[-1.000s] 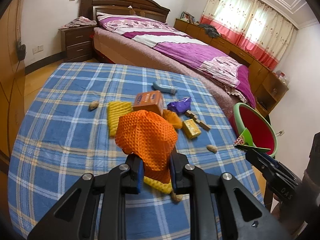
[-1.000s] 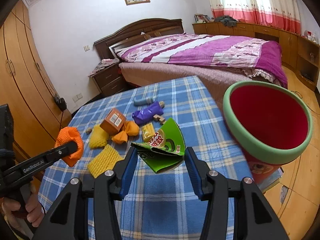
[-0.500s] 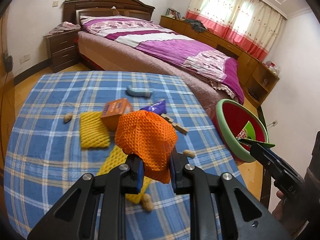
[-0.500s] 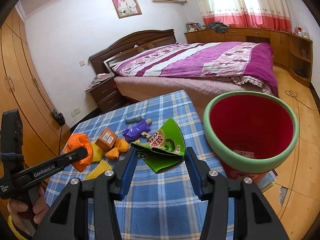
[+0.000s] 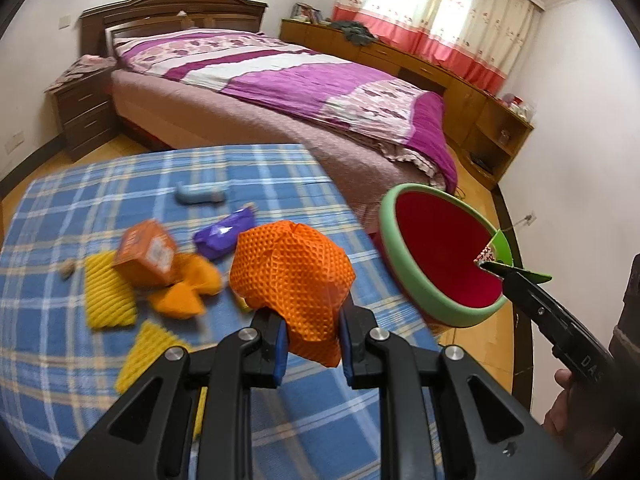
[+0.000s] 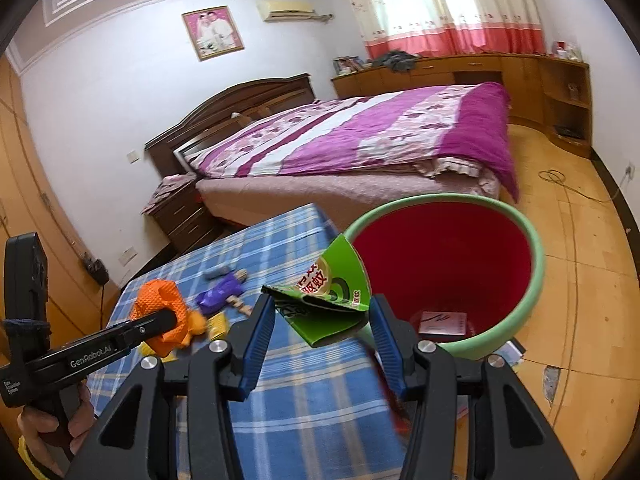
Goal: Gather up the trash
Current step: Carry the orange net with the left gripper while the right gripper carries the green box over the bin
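Note:
My left gripper [image 5: 312, 344] is shut on an orange foam net [image 5: 292, 280] and holds it above the table's right part; it also shows in the right wrist view [image 6: 160, 312]. My right gripper [image 6: 322, 328] is shut on a green snack wrapper [image 6: 328, 300], held at the near rim of the green bin with a red inside [image 6: 532, 280]. The bin [image 5: 392, 252] stands beside the table, and a pink paper [image 6: 442, 322] lies in it.
On the blue plaid table [image 5: 100, 184] lie an orange box [image 5: 146, 252], yellow foam nets [image 5: 106, 300], orange scraps [image 5: 184, 292], a purple wrapper [image 5: 224, 232] and a grey-blue tube [image 5: 200, 196]. A bed [image 5: 300, 92] stands behind.
Both grippers have moved right toward the bin with their loads. The green wrapper has gone from above the table to the bin's near rim. The orange net is nearer the table's right edge.

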Demonstrator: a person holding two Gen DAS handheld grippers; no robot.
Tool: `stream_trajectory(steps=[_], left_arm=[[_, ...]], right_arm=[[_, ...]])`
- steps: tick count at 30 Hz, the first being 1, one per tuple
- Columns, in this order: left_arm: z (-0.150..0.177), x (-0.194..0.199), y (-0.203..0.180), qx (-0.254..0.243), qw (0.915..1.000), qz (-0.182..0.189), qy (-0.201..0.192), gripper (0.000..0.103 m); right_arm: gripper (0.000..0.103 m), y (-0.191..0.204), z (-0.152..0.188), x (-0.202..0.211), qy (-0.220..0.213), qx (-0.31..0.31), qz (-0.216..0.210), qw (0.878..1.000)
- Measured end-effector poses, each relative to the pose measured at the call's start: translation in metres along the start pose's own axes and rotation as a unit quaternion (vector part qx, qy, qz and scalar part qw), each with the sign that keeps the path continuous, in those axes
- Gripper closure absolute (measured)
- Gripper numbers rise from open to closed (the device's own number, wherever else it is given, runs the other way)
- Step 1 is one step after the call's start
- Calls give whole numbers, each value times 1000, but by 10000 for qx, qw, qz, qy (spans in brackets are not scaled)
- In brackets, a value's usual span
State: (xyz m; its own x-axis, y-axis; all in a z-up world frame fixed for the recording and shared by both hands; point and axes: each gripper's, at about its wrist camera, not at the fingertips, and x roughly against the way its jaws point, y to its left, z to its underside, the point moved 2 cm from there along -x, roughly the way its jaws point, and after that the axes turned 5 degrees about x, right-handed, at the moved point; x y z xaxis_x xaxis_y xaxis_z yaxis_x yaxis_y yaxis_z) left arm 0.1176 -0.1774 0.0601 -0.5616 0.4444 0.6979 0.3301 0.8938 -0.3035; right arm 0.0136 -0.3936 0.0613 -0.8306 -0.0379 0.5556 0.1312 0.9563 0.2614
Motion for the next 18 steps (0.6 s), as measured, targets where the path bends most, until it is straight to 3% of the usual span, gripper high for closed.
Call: stream_trajectory(steps=[18], left_arm=[[-16, -75, -93, -816, 9951, 398, 383, 83]], right_arm=[[50, -98, -3, -32, 231, -652, 515, 9963]])
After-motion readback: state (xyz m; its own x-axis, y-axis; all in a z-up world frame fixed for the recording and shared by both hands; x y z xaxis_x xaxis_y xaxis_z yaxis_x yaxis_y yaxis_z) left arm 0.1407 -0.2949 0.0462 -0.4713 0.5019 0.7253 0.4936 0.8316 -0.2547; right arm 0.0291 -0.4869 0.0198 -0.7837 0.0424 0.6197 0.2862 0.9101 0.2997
